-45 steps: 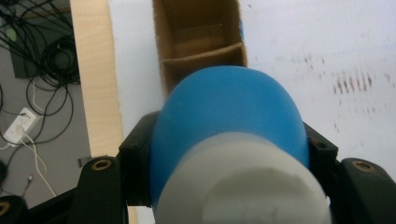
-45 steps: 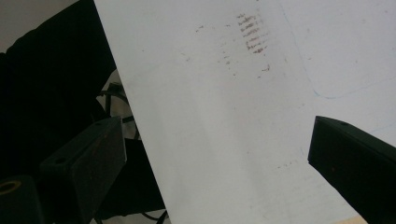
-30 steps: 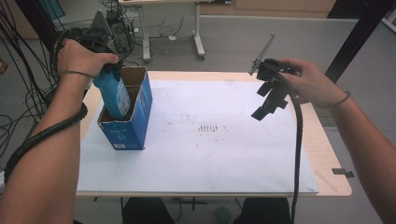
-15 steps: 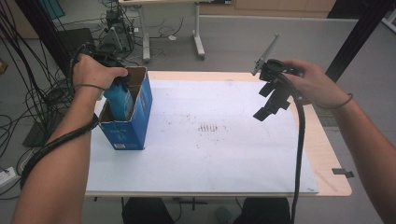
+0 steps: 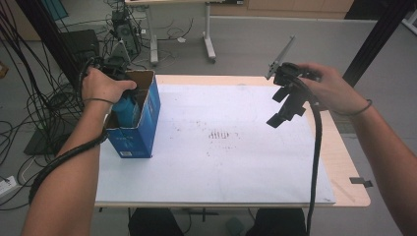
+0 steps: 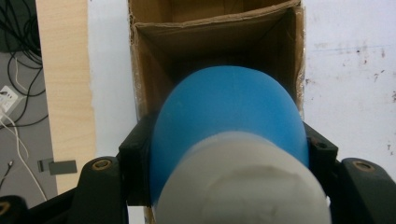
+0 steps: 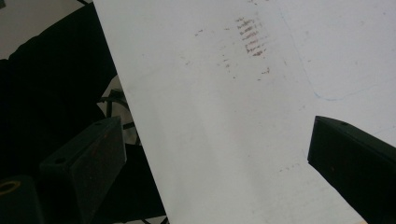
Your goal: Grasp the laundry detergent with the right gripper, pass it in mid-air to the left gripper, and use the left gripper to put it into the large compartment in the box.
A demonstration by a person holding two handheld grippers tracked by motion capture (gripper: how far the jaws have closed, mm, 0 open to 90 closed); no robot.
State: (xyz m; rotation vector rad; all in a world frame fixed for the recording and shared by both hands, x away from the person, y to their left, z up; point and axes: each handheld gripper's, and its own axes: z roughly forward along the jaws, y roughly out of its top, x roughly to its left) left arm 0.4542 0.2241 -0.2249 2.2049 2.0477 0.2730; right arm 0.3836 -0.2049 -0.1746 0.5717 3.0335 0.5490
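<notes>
Jaws: left gripper (image 6: 224, 154) clamped on blue bottle (image 6: 229, 116) inside open blue carton (image 5: 147, 115) at table's left edge, right gripper (image 7: 219, 154) spread wide, empty, above white stained sheet (image 5: 221, 147) on wooden table (image 5: 344, 157); grey floor, cables (image 5: 34, 88) far left.

High view: overhead, facing forward onto the white-covered wooden tabletop (image 5: 236, 172). Left gripper view: close above the open blue cardboard box (image 6: 215, 32). Right gripper view: nearer, sharing that tabletop's smudged white sheet (image 7: 224, 116).
</notes>
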